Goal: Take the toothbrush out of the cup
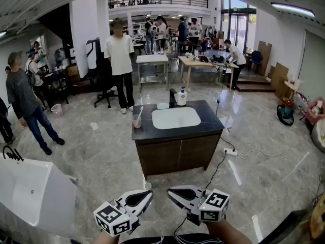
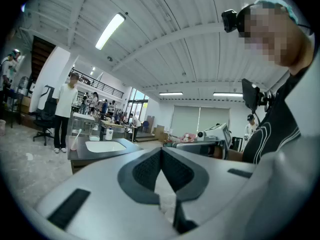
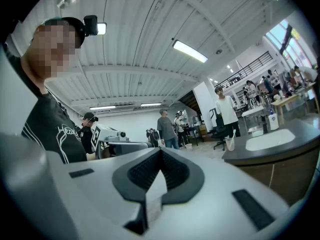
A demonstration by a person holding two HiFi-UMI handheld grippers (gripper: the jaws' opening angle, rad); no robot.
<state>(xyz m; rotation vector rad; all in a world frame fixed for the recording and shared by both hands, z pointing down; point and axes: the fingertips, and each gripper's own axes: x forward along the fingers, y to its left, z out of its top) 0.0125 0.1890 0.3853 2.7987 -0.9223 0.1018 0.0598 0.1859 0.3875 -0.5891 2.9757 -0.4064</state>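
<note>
Left tool [image 1: 146,196] and right tool [image 1: 173,192] both clamped closed, nothing held. Toothbrush [image 1: 139,113] leans in cup [image 1: 137,121] at the tabletop [image 1: 213,122] left edge, well apart from me. Risk: arriving with closed jaws knocks the cup, and an unbraced pull likely tips it off the edge.
</note>
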